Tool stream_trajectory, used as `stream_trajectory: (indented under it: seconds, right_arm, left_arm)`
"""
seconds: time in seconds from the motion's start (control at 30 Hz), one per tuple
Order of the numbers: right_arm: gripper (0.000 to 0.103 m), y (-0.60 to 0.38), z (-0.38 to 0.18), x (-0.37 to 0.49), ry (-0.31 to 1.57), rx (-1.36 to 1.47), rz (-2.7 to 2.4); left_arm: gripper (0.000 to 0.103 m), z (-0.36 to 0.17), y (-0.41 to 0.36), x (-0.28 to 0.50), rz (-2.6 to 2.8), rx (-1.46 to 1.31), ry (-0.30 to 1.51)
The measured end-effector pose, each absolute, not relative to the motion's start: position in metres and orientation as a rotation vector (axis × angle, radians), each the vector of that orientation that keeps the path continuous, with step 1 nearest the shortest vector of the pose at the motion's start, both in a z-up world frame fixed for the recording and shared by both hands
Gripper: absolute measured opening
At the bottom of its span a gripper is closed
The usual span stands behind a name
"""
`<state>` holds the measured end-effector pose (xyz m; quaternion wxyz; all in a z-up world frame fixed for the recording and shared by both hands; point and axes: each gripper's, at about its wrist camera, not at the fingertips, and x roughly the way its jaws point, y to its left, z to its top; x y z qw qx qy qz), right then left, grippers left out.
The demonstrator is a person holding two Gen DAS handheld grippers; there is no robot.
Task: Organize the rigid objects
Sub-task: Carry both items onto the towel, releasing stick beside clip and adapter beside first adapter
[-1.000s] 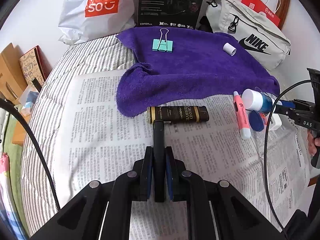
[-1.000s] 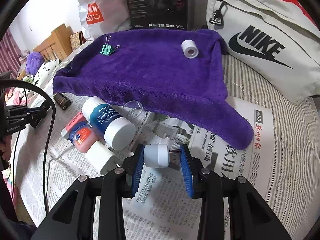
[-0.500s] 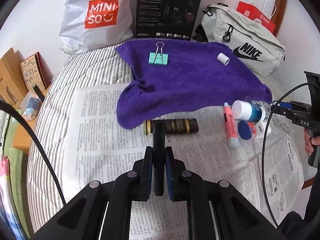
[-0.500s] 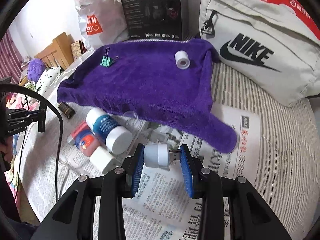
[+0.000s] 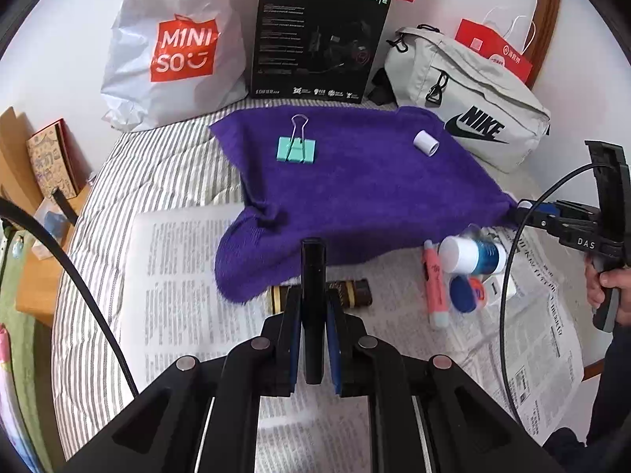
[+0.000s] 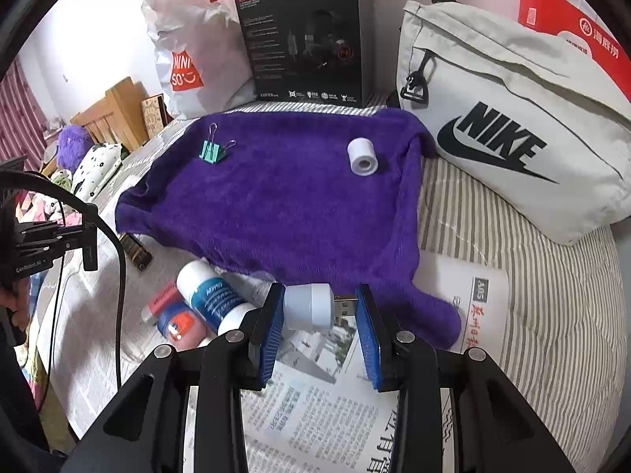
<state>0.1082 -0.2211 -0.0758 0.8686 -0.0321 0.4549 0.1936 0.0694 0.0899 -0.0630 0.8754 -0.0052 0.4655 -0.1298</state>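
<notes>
Now, left tool: my left tool [image 5: 313, 339] is clamped on a slim black bar [image 5: 312, 276], pinched low so most of its length juts out in front of the pads.
Bar axis: long axis runs forward along the fingers, its free end aimed at the purple towel [image 5: 355, 189].
Right tool: my right tool [image 6: 320, 323] grips a white USB adapter [image 6: 309, 305] end to end, the pads set fairly wide to span it.
Adapter axis: lies crosswise between the pads, metal plug pointing to my right, white body to my left.
Where: both pieces are raised over the newspaper [image 6: 327, 406] on the bed, just short of the towel's near edge.
Why, I judge: the towel already carries a green binder clip [image 5: 296, 149] and a white tape roll [image 6: 363, 157], so it looks like the sorting spot; the bottle [image 6: 213, 299] and dark tube [image 5: 357, 291] wait on the paper.
</notes>
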Motion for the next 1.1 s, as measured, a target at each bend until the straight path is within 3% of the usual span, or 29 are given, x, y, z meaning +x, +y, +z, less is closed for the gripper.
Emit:
stream_trajectory:
  seconds: [0.67, 1.1]
  right_arm:
    - [0.036, -0.203, -0.069, 0.171, 0.939, -0.107, 0.389]
    - [0.036, -0.195, -0.105, 0.225, 1.0, -0.124, 0.359]
  left_arm:
    - [0.012, -0.054, 0.066, 0.144, -0.319, 0.015, 0.961]
    - [0.012, -0.081, 0.062, 0.192, -0.32, 0.009, 1.018]
